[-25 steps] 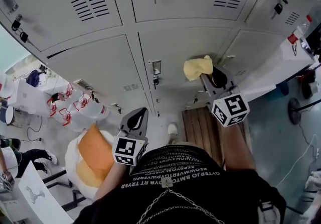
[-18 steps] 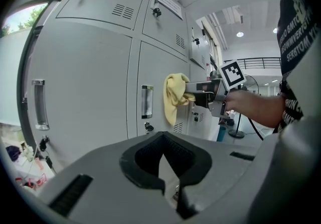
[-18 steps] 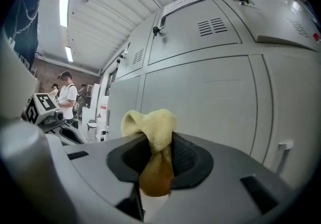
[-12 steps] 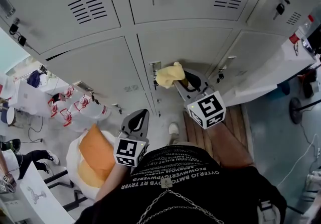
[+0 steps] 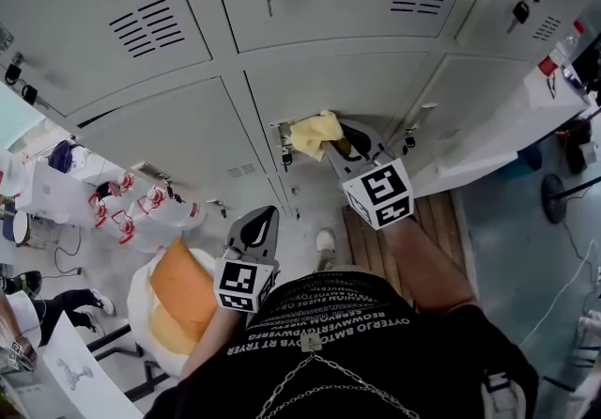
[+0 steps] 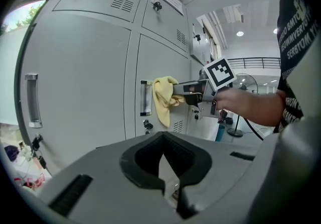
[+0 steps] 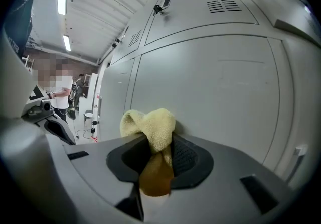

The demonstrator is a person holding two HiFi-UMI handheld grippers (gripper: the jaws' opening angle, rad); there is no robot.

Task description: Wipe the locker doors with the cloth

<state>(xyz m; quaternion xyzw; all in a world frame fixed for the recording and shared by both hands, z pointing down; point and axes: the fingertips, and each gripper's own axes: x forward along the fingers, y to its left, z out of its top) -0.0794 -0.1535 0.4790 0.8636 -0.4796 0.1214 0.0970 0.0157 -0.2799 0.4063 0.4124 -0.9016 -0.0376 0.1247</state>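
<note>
Right gripper view: the right gripper [image 7: 158, 168] has its jaws clenched on the crumpled yellow terry cloth [image 7: 150, 126]. One fold is pinched between the two jaws at the lower centre of the frame. The bulk of the cloth bunches up past the jaw tips and lies against the grey sheet-metal locker door [image 7: 220, 92].

Head view: the right gripper [image 5: 336, 140] sits at the centre of the frame. The cloth [image 5: 315, 131] is at its tip, just beside the vertical metal door handle [image 5: 282, 129] on the left edge of the door.

Left gripper view: the left gripper [image 6: 163, 162] has its jaws brought together with nothing between them. In the head view it is at the lower centre of the frame, near the person's torso and well apart from the cloth.
</note>
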